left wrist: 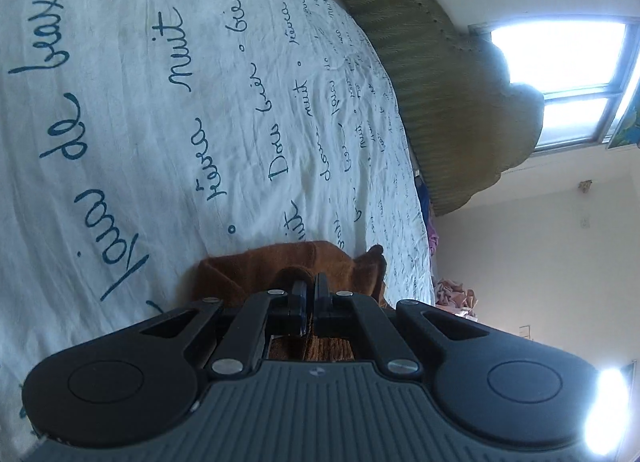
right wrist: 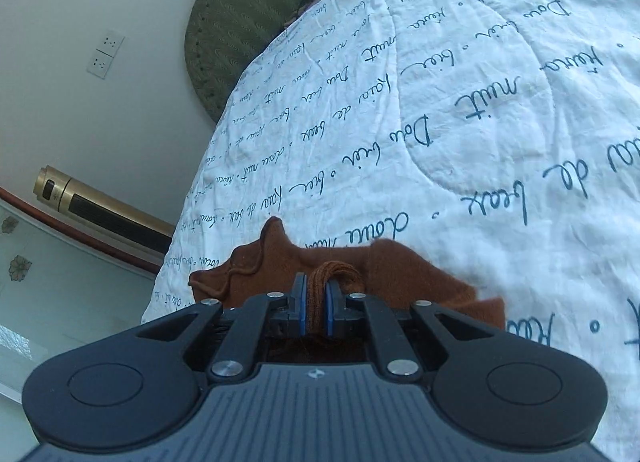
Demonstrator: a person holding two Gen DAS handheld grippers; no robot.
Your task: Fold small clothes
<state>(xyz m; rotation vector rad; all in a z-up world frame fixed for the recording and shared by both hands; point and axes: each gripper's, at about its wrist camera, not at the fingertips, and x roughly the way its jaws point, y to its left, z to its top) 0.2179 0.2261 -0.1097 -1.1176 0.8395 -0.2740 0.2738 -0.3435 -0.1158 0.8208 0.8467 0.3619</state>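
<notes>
We're over a bed [left wrist: 120,110], its white cover scrawled with blue script, a green padded headboard [left wrist: 432,74] and a bright window [left wrist: 560,62] at the far end; in the right wrist view there's a wall with sockets [right wrist: 105,56] and a gold tower heater [right wrist: 104,210] standing beside the bed.

Starting on the left: the left gripper [left wrist: 310,288] is clamped tight, its black jaws nipping a rolled edge of the rust-brown knit garment [left wrist: 320,262]. The cloth bunches right at the fingertips and spreads away in front of them onto the cover.

Across to the right: the right gripper [right wrist: 316,294] is pinched on a ribbed band of that same brown garment [right wrist: 400,270], the blue pads squeezing the fold between them. More fabric fans out to either side, lying low on the bedcover.

So both tongs hold an edge, and the garment's body lies ahead of each. Neither hand looks nearer; I'd say the coming move depends on carrying these two held points together, level, over that forward-lying cloth.
</notes>
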